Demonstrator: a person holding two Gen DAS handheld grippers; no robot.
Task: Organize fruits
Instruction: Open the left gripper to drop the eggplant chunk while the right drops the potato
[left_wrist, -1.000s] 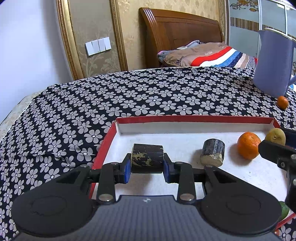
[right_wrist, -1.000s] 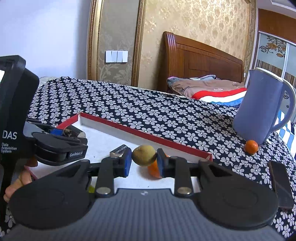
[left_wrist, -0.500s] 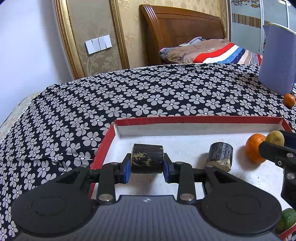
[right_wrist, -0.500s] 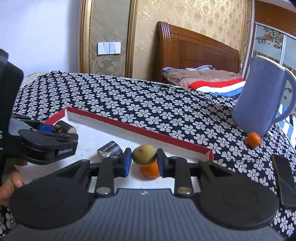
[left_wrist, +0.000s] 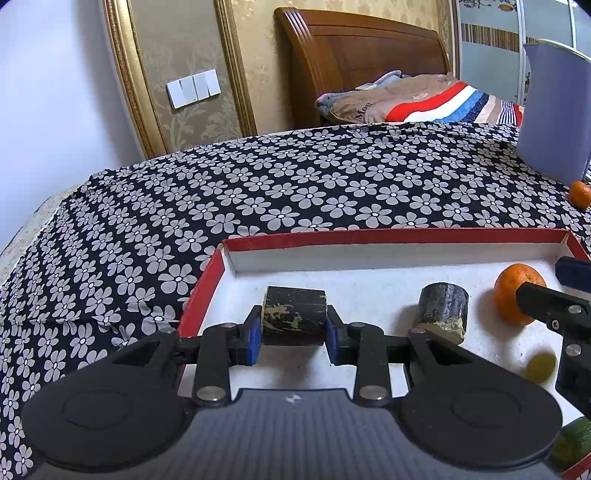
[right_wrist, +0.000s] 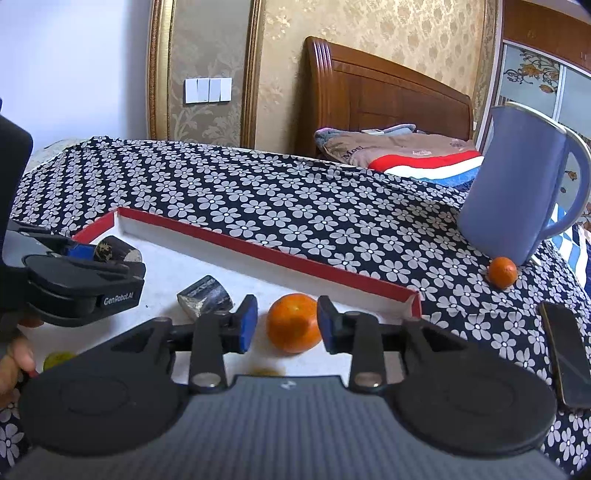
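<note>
My left gripper (left_wrist: 293, 332) is shut on a dark cylinder-shaped chunk (left_wrist: 293, 314) low over the left part of the red-rimmed white tray (left_wrist: 369, 234). A second dark chunk (left_wrist: 441, 310) and an orange (left_wrist: 515, 293) lie in the tray. My right gripper (right_wrist: 287, 325) hangs over the tray's right part; its jaws are opening with nothing between the pads. The orange (right_wrist: 293, 325) on the tray shows through the gap. A blurred yellow-green fruit (left_wrist: 541, 367) lies loose below that gripper.
A blue jug (right_wrist: 517, 192) stands on the flowered cloth at the right with a small orange (right_wrist: 501, 272) at its foot. A dark phone (right_wrist: 567, 354) lies near the right edge. A green fruit (left_wrist: 574, 443) sits at the tray's near right corner. A hand (right_wrist: 14, 362) holds the left gripper.
The right gripper has let go of the yellow-green fruit, which has dropped onto the tray; its jaws have spread apart. The left gripper keeps its hold on the dark chunk.
</note>
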